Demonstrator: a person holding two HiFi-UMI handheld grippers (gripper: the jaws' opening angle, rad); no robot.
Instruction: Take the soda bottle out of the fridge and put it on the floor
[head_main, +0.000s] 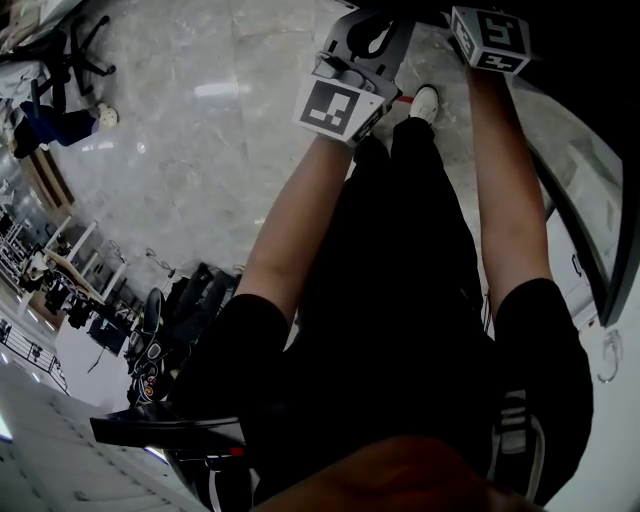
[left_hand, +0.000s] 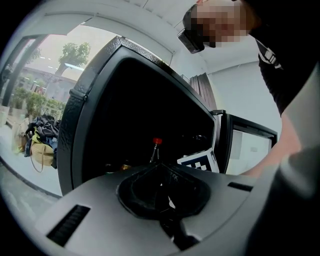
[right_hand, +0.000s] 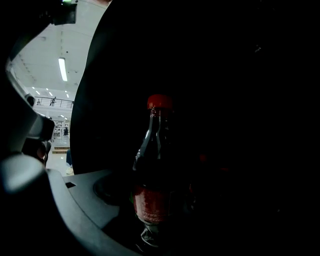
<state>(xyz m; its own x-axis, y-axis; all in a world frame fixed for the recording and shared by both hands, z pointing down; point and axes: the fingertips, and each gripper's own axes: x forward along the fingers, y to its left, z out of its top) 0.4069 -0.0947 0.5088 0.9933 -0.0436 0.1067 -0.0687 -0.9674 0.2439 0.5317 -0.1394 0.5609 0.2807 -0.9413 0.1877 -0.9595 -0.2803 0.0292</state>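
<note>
The soda bottle (right_hand: 152, 190) is dark with a red cap and a red label, and it stands upright inside the dark fridge (left_hand: 95, 95). It fills the middle of the right gripper view, close in front of my right gripper, whose jaws are lost in the dark; nothing visibly presses on the bottle. In the left gripper view the bottle's red cap (left_hand: 157, 141) shows above my left gripper (left_hand: 159, 172), whose dark jaws meet with nothing between them. The right gripper's marker cube (left_hand: 197, 161) sits beside the bottle. In the head view both marker cubes (head_main: 330, 105) (head_main: 490, 38) reach forward at the top.
The open fridge door (left_hand: 245, 145) stands at the right. A dark-edged panel (head_main: 590, 230) runs along my right arm. The grey marble floor (head_main: 200, 150) lies below, with my white shoe (head_main: 425, 100) on it. An office chair (head_main: 70, 50) and piled bags (left_hand: 42, 132) are far left.
</note>
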